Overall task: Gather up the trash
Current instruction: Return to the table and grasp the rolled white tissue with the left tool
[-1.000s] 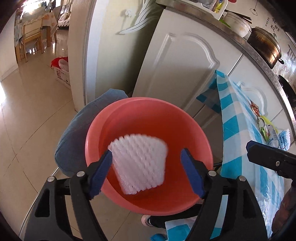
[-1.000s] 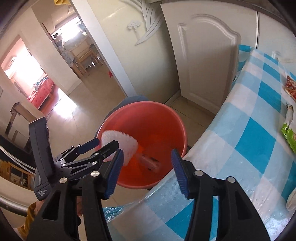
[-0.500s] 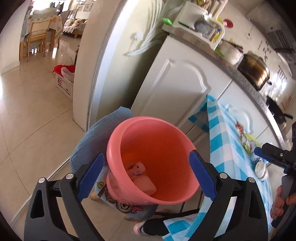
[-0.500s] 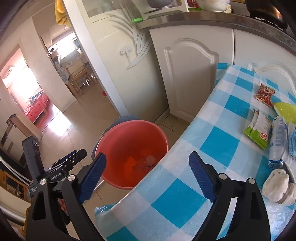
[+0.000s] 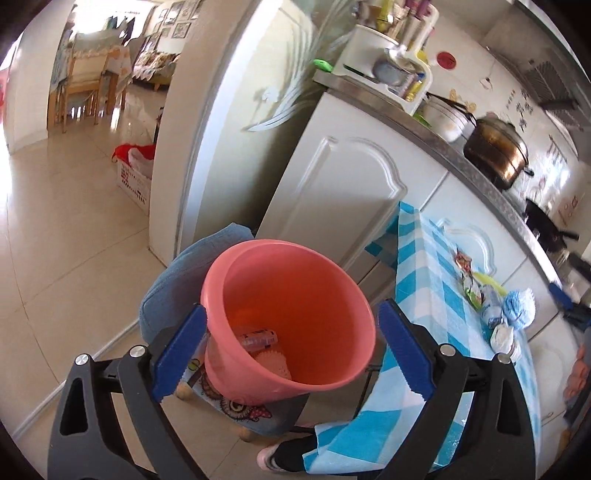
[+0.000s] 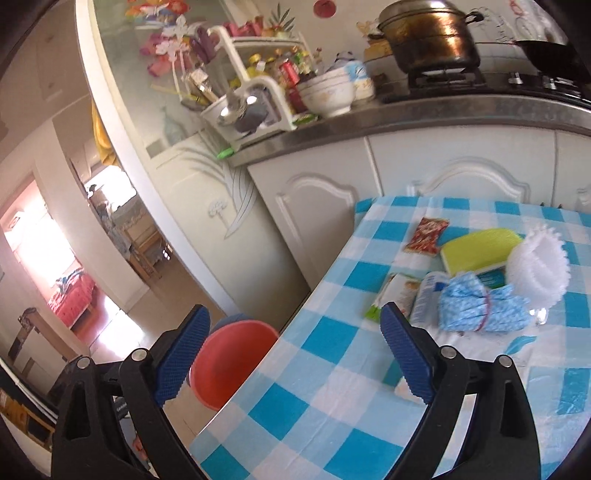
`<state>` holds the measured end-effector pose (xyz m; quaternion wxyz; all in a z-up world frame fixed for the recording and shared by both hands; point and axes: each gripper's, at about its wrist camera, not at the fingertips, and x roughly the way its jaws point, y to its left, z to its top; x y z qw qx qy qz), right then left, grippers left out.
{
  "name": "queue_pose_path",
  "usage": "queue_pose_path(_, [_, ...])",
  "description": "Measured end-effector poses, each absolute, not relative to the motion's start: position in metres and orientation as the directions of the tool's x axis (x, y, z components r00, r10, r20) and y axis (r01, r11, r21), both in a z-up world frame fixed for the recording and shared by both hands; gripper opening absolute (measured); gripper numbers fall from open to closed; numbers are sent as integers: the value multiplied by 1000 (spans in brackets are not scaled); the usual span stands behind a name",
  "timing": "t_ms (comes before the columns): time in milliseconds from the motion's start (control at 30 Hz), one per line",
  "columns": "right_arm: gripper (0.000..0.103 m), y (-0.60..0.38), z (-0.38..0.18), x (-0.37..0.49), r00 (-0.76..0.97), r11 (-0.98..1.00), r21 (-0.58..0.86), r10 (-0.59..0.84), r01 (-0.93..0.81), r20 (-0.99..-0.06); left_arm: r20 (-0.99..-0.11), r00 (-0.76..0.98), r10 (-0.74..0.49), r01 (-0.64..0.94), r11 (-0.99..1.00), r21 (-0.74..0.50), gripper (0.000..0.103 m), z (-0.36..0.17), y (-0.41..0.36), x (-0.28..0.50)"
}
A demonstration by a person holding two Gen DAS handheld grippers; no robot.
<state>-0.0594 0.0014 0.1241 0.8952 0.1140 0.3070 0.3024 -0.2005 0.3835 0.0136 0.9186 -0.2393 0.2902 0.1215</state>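
An orange-pink bucket (image 5: 295, 291) stands on a blue-cushioned stool (image 5: 173, 280) beside the checked table (image 5: 417, 266). In it lie a white foam net (image 5: 271, 363) and a clear pinkish wrapper (image 5: 258, 338). My left gripper (image 5: 291, 308) hangs open above the bucket, holding nothing. My right gripper (image 6: 294, 309) points over the table edge (image 6: 332, 369) with its jaws opening and nothing between them; the bucket (image 6: 229, 358) is low on its left. On the cloth lie a red wrapper (image 6: 426, 234), a yellow-green pad (image 6: 480, 247), a white foam net (image 6: 537, 266), a blue bundle (image 6: 476, 308) and a green-white packet (image 6: 395, 295).
White cabinet doors (image 5: 343, 206) stand behind the bucket and table. The counter above carries a pot (image 6: 430, 33), a bowl (image 6: 328, 94) and a rack (image 6: 255, 99). A slippered foot (image 5: 273, 456) is under the table edge. A white basket (image 5: 135, 177) sits on the tiled floor.
The foam net left my left gripper and fell into the bucket, as did a small piece under the right gripper. Both jaws widened. Both grippers rose; the right swung toward the table.
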Motion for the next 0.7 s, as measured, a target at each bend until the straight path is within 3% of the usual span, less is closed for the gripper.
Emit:
queue_pose_path(200, [96,-71,134,-60,752,840,410,518,-356,-408,-594,798,99,-302,919,-253,94,41,338,-184])
queue_pose_path(400, [98,-138,123,-64,807,833,483,469,-269,-360,-568,823,11,-175,956,-235,94,59,286,-165])
queue_pose_path(700, [98,-208,95,-68,823,790,582,452,-191,-344,-596,791,-134,12,979,-204,94,63,207,-149])
